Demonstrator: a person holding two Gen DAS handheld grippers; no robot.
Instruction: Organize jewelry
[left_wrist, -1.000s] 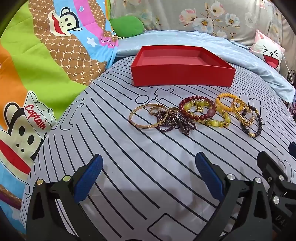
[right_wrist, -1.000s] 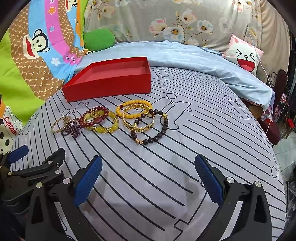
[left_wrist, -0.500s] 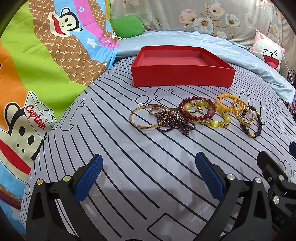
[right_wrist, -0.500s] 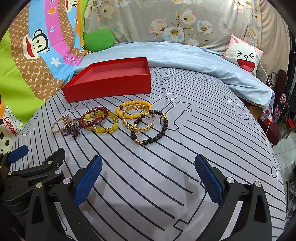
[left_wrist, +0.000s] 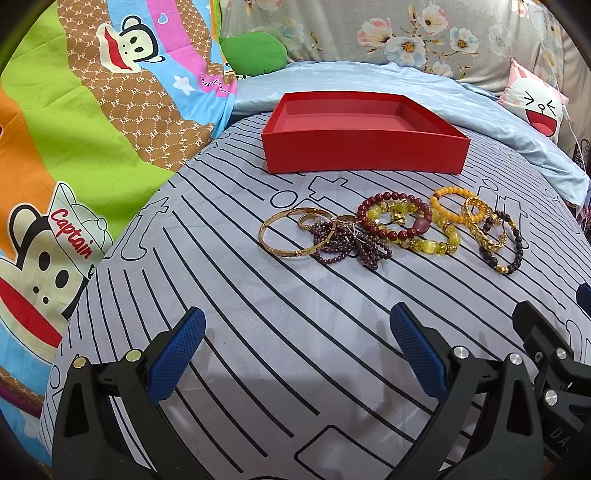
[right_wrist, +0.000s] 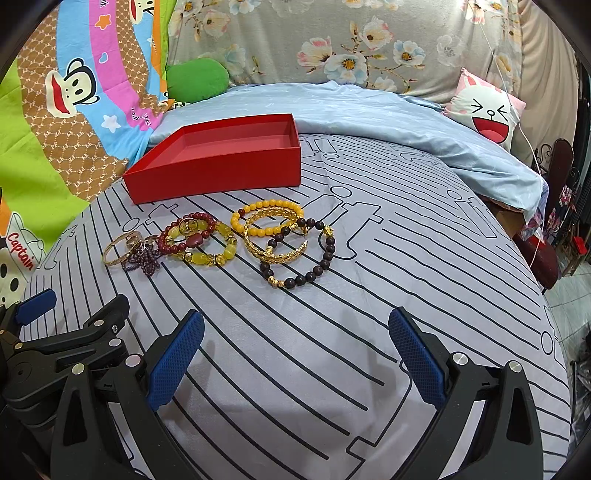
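Both wrist cameras sit low over the near edge of the bed (left_wrist: 295, 332), looking forward along their fingers toward the headboard. The left view faces from the left, the right from the right; both share the red box (left_wrist: 365, 147) (right_wrist: 218, 177) and the bracelets (left_wrist: 399, 229) (right_wrist: 221, 240) near it.

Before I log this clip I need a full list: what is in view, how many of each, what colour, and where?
Box: 1, red, open and empty, behind the jewelry.
Bangle: 1, gold, left end of the row.
Small rings: at least 2, gold, beside the bangle.
Purple bead strand: 1, dark purple, tangled.
Beaded bracelets: 4, red, yellow, orange, dark brown.
Gold cuff: 1, overlapping two bracelets.
Striped sheet: 1, grey.
Green cushion: 1, far back.
Left gripper: open.
Right gripper: open.
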